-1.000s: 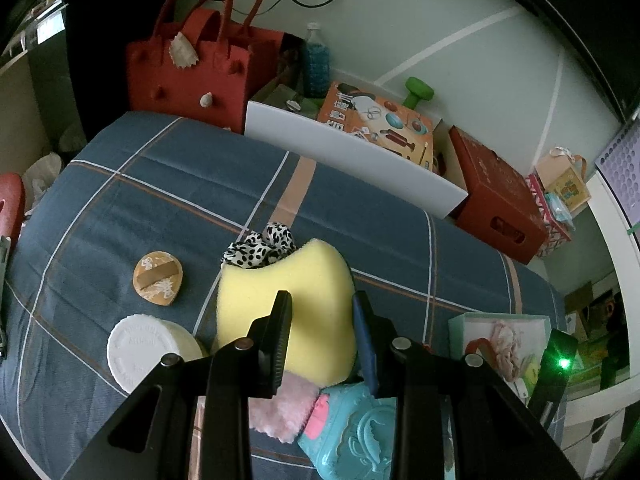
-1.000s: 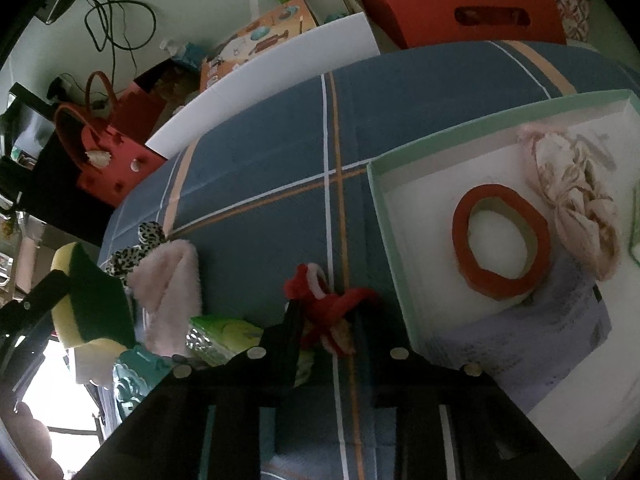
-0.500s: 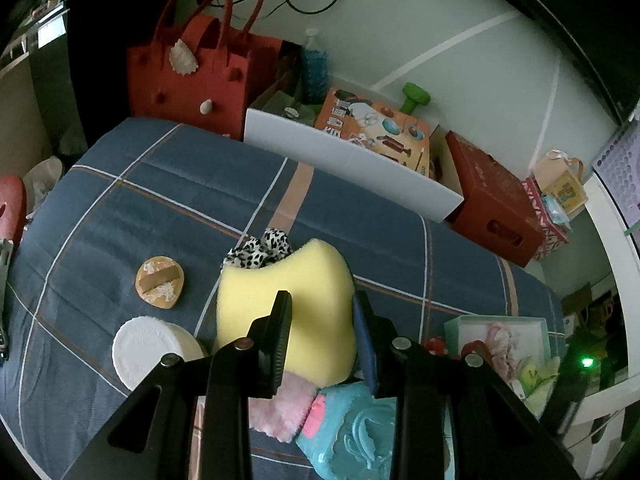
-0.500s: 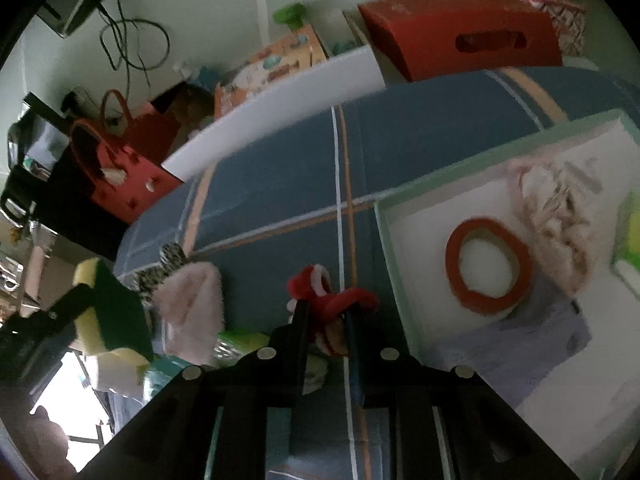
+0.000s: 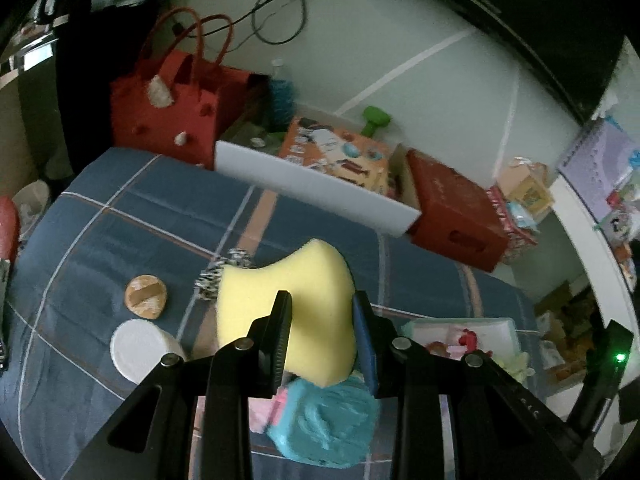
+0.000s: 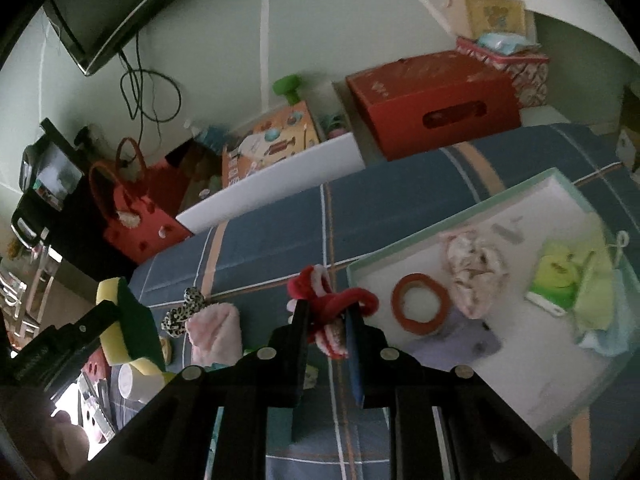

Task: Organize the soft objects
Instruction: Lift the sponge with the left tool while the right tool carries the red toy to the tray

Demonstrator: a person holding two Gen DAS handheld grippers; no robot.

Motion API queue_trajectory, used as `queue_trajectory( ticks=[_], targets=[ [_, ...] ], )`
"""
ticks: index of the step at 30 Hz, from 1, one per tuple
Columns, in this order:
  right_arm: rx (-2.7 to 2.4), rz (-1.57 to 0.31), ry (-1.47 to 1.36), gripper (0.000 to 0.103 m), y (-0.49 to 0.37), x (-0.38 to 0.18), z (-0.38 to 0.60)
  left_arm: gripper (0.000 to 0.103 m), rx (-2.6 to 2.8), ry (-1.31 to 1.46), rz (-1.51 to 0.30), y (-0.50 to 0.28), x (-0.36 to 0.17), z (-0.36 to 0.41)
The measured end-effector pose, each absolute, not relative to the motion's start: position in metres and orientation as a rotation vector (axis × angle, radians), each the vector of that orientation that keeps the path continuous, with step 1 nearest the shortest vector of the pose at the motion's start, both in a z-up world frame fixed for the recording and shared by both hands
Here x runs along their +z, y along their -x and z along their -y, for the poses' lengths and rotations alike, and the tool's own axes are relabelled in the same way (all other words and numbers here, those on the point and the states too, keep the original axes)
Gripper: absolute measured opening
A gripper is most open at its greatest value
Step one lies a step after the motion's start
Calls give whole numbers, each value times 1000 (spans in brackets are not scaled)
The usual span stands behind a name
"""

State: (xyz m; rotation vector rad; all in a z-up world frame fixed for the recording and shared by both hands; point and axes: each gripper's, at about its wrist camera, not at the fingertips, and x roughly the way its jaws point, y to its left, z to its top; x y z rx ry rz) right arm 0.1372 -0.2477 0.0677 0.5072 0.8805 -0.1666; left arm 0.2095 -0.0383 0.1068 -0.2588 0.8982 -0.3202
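My left gripper (image 5: 320, 300) is shut on a yellow sponge (image 5: 296, 300) with a dark green back, held above the blue plaid bed (image 5: 140, 232). My right gripper (image 6: 326, 312) is shut on a red and white fuzzy scrunchie (image 6: 332, 304), lifted above the bed (image 6: 272, 240) beside a mint-rimmed white box (image 6: 448, 220). Inside that box lie a red ring (image 6: 420, 308), a pale floral scrunchie (image 6: 472, 268) and a green pouch (image 6: 560, 280). A leopard scrunchie (image 6: 180, 312) and a pink fluffy piece (image 6: 216, 332) rest on the bed. The left gripper (image 6: 116, 320) with its sponge shows at the left.
On the bed lie a round wooden brush (image 5: 146, 294), a white round lid (image 5: 138, 346) and a teal soft item (image 5: 324, 420). Behind the bed stand a red felt bag (image 5: 164, 112), a white board (image 5: 312, 188), a red box (image 5: 456, 212) and a green dumbbell (image 5: 374, 120).
Both grippers rose from the bed. The right one closed on the red scrunchie and lifted it clear; the sponge stayed in the left gripper's hold.
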Motion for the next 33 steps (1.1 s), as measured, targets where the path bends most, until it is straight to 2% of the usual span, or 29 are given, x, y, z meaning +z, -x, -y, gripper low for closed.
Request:
queue_trajectory(
  ticks=[7, 15, 24, 33],
  targets=[
    [-254, -861, -468, 19, -113, 79, 259, 32, -438, 201, -854, -188, 127, 75],
    [-367, -868, -499, 19, -86, 76, 299, 32, -583, 99, -876, -164, 126, 136],
    [-540, -857, -583, 19, -46, 74, 362, 32, -722, -17, -963, -138, 100, 205],
    [-589, -881, -618, 19, -36, 64, 385, 32, -774, -136, -1053, -120, 62, 250]
  ],
)
